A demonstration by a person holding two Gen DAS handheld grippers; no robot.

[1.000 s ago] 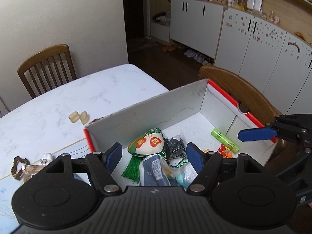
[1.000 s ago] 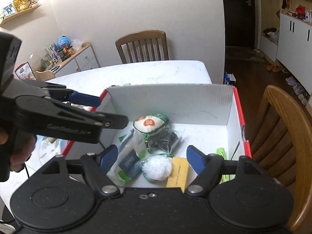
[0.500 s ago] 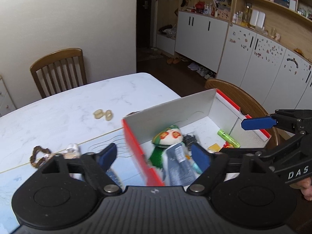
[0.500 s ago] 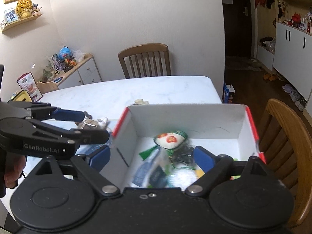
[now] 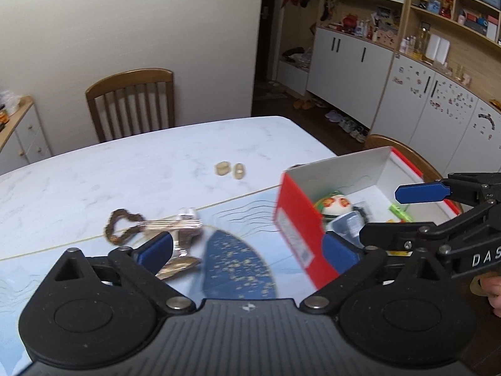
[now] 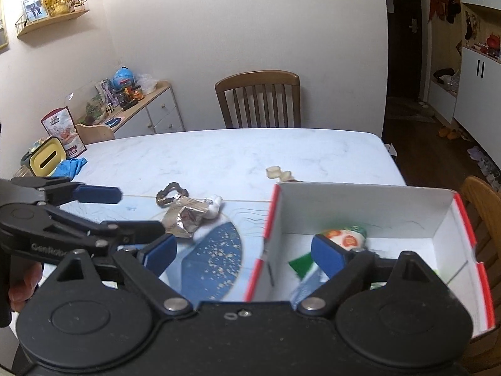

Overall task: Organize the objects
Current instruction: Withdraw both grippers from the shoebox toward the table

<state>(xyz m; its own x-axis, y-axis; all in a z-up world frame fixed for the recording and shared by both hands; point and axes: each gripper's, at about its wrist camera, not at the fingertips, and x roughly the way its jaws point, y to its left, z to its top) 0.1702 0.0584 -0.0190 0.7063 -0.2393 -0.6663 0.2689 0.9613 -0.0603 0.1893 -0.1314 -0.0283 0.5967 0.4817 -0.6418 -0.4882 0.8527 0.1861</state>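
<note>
Left wrist view: on the white marble surface (image 5: 131,163) lie a brown bead bracelet (image 5: 120,224), a crinkled silver foil packet (image 5: 183,228) and two small beige rings (image 5: 230,169). A red-and-white cardboard box (image 5: 294,219) sits to the right, holding a white-and-green plush sachet (image 5: 333,203) and a green tube (image 5: 399,213). The left hand-held gripper (image 5: 247,247) hovers wide apart and empty between packet and box. The right hand-held gripper (image 6: 242,253) straddles the box's red-edged wall, also spread wide and empty. Two wooden chairs stand beyond.
</note>
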